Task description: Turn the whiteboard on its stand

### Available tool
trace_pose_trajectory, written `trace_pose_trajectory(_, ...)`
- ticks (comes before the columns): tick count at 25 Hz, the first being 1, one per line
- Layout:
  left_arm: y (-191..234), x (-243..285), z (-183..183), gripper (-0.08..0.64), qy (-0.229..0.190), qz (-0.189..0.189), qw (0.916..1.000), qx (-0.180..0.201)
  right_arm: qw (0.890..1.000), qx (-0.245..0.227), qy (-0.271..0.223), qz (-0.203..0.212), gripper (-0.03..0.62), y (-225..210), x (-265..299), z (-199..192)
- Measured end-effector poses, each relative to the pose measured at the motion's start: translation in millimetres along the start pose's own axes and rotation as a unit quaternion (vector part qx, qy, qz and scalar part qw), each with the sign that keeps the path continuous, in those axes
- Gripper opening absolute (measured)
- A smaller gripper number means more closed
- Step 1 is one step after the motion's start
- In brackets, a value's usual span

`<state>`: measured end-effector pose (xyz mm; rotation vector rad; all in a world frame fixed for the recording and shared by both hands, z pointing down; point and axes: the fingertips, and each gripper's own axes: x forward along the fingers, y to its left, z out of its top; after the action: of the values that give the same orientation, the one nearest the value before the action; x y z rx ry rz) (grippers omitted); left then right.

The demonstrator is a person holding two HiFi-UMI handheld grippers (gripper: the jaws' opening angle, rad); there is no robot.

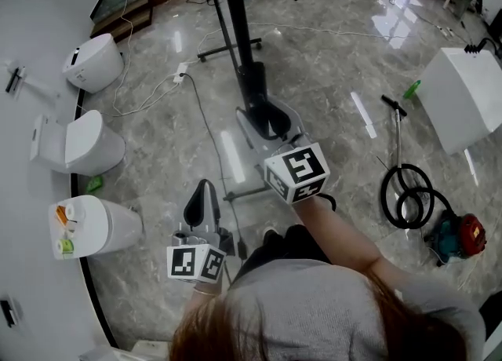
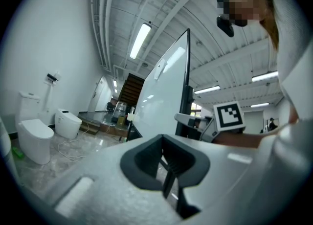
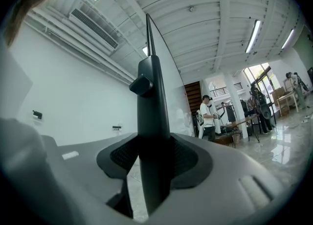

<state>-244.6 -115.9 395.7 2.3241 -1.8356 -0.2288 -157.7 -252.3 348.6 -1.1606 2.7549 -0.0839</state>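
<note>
Right hand-held gripper [image 3: 154, 163]: clamped on black upright [image 3: 152, 106] at whiteboard [image 2: 164, 97] edge.
Left hand-held gripper [image 2: 168, 172]: jaws together, empty.
Technique: hold firm, turn slowly, steady the board with the left.

head view: from above the person's head, facing steeply down at the marble floor [image 1: 329, 77], well above it. left gripper view: riding on the left gripper [image 1: 205, 191], held low, tilted upward past its jaws toward the whiteboard [image 2: 164, 87] and the ceiling [image 2: 122, 4]. right gripper view: riding on the right gripper [image 1: 265, 116], right up against the stand post [image 3: 152, 136], likewise tilted upward. shared: toilets [image 1: 82, 144] in head and left gripper views; whiteboard edge in both gripper views.
</note>
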Motion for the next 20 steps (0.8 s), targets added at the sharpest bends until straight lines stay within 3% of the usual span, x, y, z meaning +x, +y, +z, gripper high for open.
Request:
trace_pose_trajectory(8, -20.6, -26.1, 3.0, 0.002, -0.016, 0.01, 0.9998, 0.0, 1.0, 0.003, 0.014, 0.021, 0.184, 11.2, -26.5, -2.4)
trace_pose_trajectory(20, -63.8, -57.8, -17.2, 0.002, -0.004, 0.014, 0.9997, -0.018, 0.999, -0.007, 0.031, 0.04, 0.181, 34.1, -70.9, 1.8)
